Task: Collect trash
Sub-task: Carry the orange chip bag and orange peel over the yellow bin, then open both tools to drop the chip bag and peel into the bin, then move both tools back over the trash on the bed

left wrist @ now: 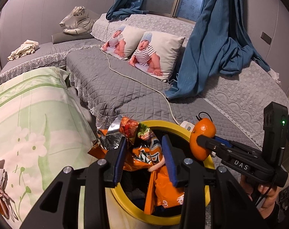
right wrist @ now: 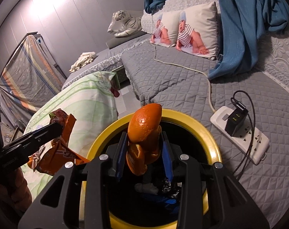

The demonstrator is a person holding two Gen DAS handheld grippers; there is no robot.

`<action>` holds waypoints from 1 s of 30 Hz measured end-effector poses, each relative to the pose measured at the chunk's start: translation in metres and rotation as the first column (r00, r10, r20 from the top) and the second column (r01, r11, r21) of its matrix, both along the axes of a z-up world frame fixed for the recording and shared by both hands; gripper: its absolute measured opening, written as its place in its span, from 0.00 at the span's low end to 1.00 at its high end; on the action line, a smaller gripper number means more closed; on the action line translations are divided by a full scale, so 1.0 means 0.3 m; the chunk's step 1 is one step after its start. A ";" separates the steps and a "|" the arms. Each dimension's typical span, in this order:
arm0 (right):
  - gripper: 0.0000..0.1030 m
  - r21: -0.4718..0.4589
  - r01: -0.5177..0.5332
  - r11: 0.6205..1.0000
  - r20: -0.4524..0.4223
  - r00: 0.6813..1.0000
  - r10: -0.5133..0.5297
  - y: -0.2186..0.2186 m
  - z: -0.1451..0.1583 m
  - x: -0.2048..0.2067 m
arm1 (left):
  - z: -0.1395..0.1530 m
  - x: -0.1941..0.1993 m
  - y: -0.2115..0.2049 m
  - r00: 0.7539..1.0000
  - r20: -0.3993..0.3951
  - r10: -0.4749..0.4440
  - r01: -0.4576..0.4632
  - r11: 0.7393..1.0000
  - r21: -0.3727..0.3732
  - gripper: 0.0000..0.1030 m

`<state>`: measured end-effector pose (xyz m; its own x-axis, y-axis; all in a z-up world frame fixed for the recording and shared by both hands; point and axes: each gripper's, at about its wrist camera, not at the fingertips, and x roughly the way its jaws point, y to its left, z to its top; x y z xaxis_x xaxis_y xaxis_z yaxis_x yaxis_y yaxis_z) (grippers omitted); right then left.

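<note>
A round bin with a yellow rim (left wrist: pixel 169 126) (right wrist: pixel 106 133) stands against the grey quilted sofa. My left gripper (left wrist: pixel 144 143) is shut on a crumpled orange snack wrapper (left wrist: pixel 144 158) and holds it over the bin's left side. In the right wrist view that left gripper (right wrist: pixel 56 127) comes in from the left, the wrapper (right wrist: pixel 54 158) hanging below it. My right gripper (right wrist: pixel 144 135) is shut on a piece of orange peel (right wrist: pixel 144 122) above the bin's mouth. In the left wrist view the peel (left wrist: pixel 201 131) sits at the right gripper's tip (left wrist: pixel 198 139). A white tissue (right wrist: pixel 146 188) lies inside the bin.
A white power strip (right wrist: pixel 241 135) with a black charger (right wrist: pixel 236 122) lies on the sofa to the right of the bin, its cable (left wrist: pixel 140 82) running back. A green floral pillow (left wrist: pixel 29 114) lies left of the bin. A blue curtain (left wrist: pixel 211 47) and baby-print cushions (left wrist: pixel 154 53) are behind.
</note>
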<state>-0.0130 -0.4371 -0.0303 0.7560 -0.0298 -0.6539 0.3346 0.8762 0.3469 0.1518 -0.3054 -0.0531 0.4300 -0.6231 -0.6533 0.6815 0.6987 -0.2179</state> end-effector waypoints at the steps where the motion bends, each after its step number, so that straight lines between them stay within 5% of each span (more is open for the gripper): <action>1: 0.32 0.002 0.002 1.000 -0.002 1.000 -0.002 -0.003 -0.001 -0.001 | -0.002 0.002 -0.002 1.000 -0.007 -0.005 0.005 1.000 -0.004 0.36; 5: 0.38 -0.018 0.050 0.999 -0.018 0.999 -0.050 -0.024 -0.008 -0.014 | -0.010 0.011 0.006 1.000 -0.018 0.002 -0.002 1.000 -0.006 0.45; 7: 0.45 -0.012 0.075 0.997 -0.017 0.997 -0.076 -0.042 -0.007 -0.027 | -0.009 0.015 0.019 1.000 -0.019 0.019 -0.019 1.000 -0.009 0.59; 16: 0.73 -0.024 0.137 0.990 0.026 0.990 -0.136 -0.059 0.035 -0.062 | 0.034 0.055 0.132 0.992 0.017 0.125 -0.124 0.990 -0.069 0.90; 24: 0.79 -0.076 0.007 0.997 0.109 0.994 0.002 0.082 0.127 -0.008 | 0.083 0.123 0.300 0.964 0.099 0.247 -0.243 0.969 -0.053 0.92; 30: 0.83 -0.094 -0.136 0.986 0.160 0.976 0.149 0.250 0.195 0.079 | 0.092 0.207 0.501 0.918 0.118 0.378 -0.377 0.926 -0.036 0.92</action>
